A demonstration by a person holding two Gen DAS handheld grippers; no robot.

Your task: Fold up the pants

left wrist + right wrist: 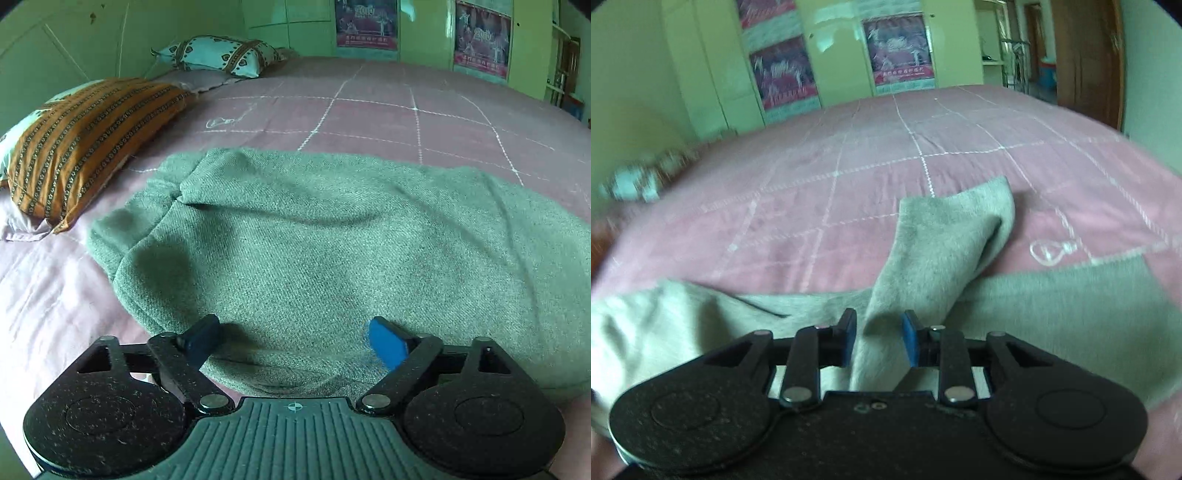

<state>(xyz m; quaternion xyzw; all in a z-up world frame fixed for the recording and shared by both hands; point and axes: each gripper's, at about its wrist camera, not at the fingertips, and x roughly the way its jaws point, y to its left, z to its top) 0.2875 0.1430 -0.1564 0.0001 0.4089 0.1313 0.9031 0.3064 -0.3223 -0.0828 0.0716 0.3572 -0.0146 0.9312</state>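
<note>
Bed (388,110) fills both views: pink quilted cover, pale stitched grid, soft and slightly rumpled, so anything on it drags rather than slides. Pants (314,240) lie across the near part of the bed: grey-green, thick fleecy knit with a visible diagonal weave, matte, lumpy, rounded folds at the left end. Judged: light to medium weight, fully limp, no stiffness, not fragile, not slippery; the nap should grip well on rubber pads. It will sag and bunch if lifted from one point, so best hold is at edges or corners (waistband, leg hem), pinching through all layers at two spread points.

In the right wrist view a pant leg (945,240) rises in a twisted strip toward the camera, hem end flopped on the bed beyond; the rest of the cloth lies flat, left and right.

Striped orange-brown pillow (85,144) sits left of the pants, apart; patterned white pillow (218,55) farther back, near the wall.

Left gripper (295,343): jaws spread wide, holding nothing, hovering at the pants' near edge, blue pad visible. Right gripper (879,339): jaws partly closed, the raised leg strip passes between the blue pads; firm pinch or loose, cannot tell. Right view blurred.
</note>
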